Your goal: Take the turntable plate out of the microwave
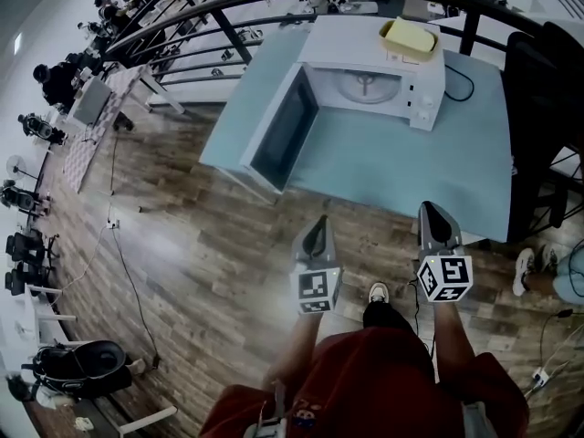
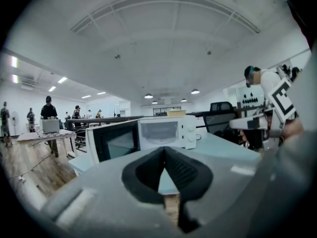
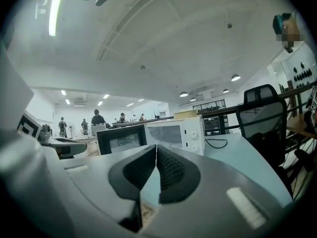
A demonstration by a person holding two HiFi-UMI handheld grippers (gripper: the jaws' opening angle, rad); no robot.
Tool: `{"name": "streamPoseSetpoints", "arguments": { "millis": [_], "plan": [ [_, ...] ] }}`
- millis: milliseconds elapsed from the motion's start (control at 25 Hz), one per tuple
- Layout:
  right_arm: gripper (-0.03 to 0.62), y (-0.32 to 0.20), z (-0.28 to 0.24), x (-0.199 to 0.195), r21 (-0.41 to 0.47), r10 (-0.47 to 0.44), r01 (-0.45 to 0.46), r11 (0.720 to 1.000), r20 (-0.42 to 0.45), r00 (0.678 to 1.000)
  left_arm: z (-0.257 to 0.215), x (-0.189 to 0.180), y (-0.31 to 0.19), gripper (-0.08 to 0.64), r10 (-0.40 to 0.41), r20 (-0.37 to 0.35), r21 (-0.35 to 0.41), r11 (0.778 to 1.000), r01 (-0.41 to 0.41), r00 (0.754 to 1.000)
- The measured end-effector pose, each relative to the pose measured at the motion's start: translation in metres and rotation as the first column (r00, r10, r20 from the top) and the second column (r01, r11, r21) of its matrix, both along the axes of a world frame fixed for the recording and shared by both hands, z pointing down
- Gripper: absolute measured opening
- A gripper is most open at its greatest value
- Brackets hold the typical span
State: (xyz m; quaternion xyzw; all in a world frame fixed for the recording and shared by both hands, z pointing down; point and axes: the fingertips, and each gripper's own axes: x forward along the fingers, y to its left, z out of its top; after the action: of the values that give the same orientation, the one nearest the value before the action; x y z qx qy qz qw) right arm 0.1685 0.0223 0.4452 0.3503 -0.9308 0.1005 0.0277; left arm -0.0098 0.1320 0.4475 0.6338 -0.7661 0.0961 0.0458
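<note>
Microwave (image 1: 351, 44): casing was glossy, smooth. Plate (image 1: 363, 86): looked like glass. Table (image 1: 401, 172): top was matt. Floor (image 1: 182, 254): wood planks, faint sheen.

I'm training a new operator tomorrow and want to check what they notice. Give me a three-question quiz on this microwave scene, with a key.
1. True or false: the microwave door stands open.
2. Where is the turntable plate? A on the floor; B inside the microwave; C on top of the microwave.
3. Fill in: the fingers of the left gripper and the right gripper are ___, with nothing between them.

Key: 1 true; 2 B; 3 shut.
</note>
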Motion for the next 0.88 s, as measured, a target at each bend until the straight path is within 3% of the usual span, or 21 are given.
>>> {"name": "streamPoseSetpoints", "arguments": {
  "millis": [360,880],
  "plan": [
    [0.005,-0.057,0.002,-0.003,-0.013,-0.019,0.020,1.000,0.020,1.000,-0.008,-0.002,-0.058,-0.002,-0.018,0.025,0.010,1.000,0.017,1.000],
    [0.005,-0.093,-0.009,-0.037,0.008,-0.057,0.057,0.998,0.011,0.998,-0.023,-0.029,-0.095,-0.002,-0.019,0.040,0.031,0.999,0.018,0.999]
  ]
}}
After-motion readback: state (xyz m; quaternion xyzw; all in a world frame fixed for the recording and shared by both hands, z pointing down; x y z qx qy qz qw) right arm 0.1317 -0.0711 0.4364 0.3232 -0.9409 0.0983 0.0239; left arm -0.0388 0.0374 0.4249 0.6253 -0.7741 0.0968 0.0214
